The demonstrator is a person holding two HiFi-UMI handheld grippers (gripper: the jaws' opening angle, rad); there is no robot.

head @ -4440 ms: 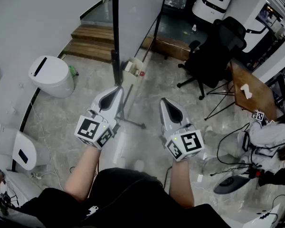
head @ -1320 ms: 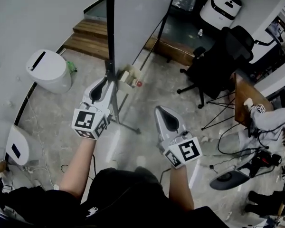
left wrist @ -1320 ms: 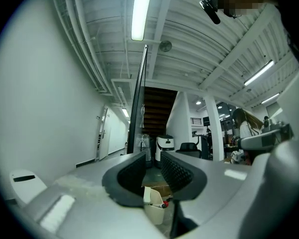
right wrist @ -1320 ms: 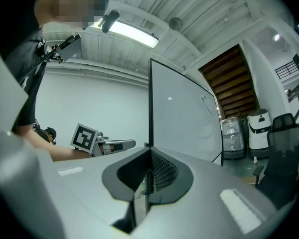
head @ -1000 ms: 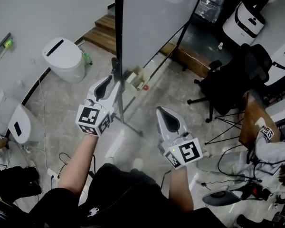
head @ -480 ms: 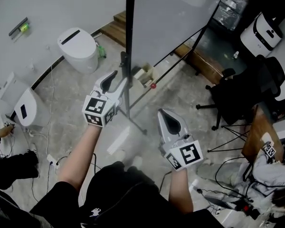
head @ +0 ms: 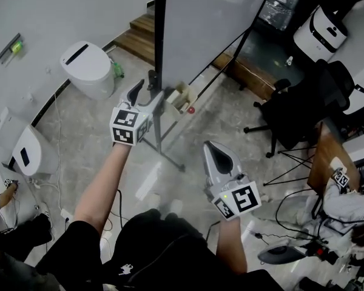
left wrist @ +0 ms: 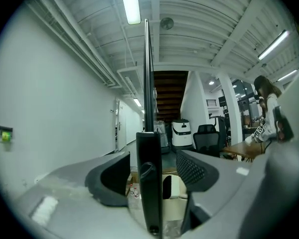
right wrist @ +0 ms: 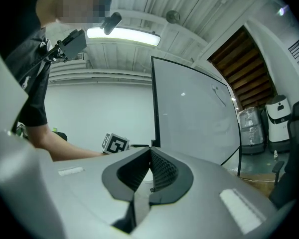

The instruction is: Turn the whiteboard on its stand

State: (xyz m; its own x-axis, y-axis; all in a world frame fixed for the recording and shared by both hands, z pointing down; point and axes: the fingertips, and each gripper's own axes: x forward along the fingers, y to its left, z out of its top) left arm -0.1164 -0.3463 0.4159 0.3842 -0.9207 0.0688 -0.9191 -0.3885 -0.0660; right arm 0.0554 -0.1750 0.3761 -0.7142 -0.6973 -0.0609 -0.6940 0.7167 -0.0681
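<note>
The whiteboard (head: 200, 23) stands upright on its black stand, its black side frame (head: 160, 35) nearest me. My left gripper (head: 148, 93) straddles that frame, low down by the clamp knob. In the left gripper view the black frame (left wrist: 149, 183) runs up between the jaws of the left gripper (left wrist: 152, 156); the jaws are opening, with a gap on either side and no pad pressing. My right gripper (head: 212, 147) hangs lower and to the right, away from the board, shut with nothing in it. From the right gripper (right wrist: 149, 153) I see the board face (right wrist: 194, 118).
A small tray (head: 181, 96) with bits sits at the board's foot. A white round bin (head: 88, 68) and a white unit (head: 24, 153) stand left, wooden steps (head: 139, 38) behind. A black office chair (head: 297, 111), a wooden table (head: 324, 156) and a person (head: 346, 205) are right.
The left gripper's jaws have spread apart off the board's frame, and that arm has stretched further out. The right gripper has stayed low and shut.
</note>
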